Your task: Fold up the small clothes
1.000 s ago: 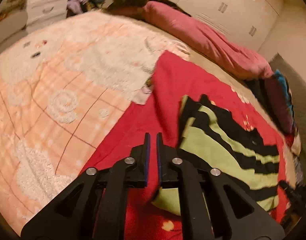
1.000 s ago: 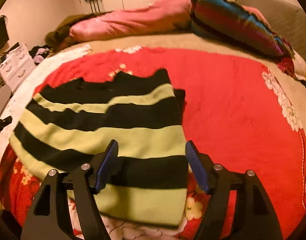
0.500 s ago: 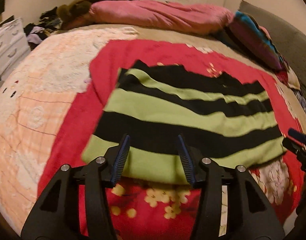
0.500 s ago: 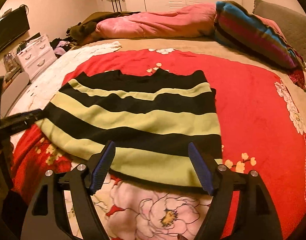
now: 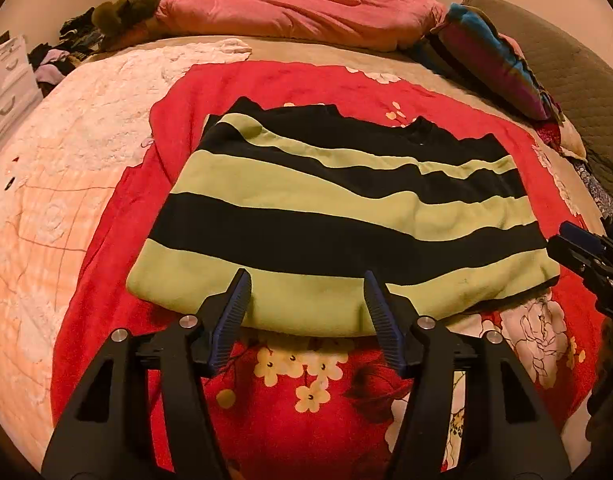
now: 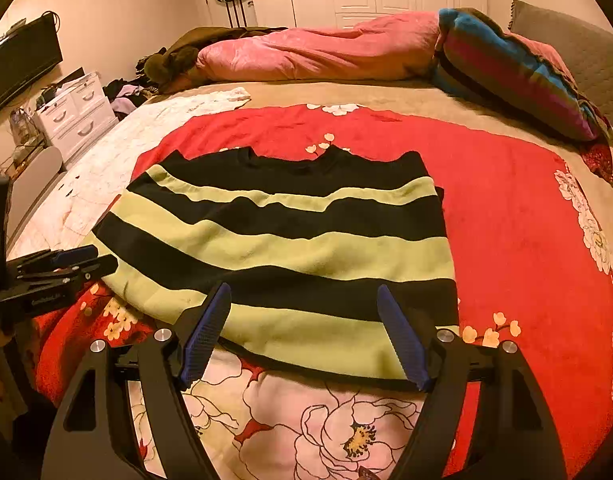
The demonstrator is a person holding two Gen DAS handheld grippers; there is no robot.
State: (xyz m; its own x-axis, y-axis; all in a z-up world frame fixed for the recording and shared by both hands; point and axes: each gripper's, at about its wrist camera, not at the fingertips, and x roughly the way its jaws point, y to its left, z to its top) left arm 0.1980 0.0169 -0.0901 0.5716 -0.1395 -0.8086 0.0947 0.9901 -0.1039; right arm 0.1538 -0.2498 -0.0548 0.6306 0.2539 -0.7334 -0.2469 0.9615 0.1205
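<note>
A black and light-green striped garment lies flat on a red floral blanket on the bed; it also shows in the right wrist view. My left gripper is open and empty, just above the garment's near hem towards its left side. My right gripper is open and empty, over the near hem towards its right side. Each gripper shows at the edge of the other's view, the right one and the left one.
A pink duvet and a striped cushion lie at the far side of the bed. A peach and white blanket covers the left part. White drawers and a clothes pile stand left of the bed.
My left gripper opened from shut and swung right to face the garment's hem. Both grippers pulled back towards the near edge, and the garment now lies flat.
</note>
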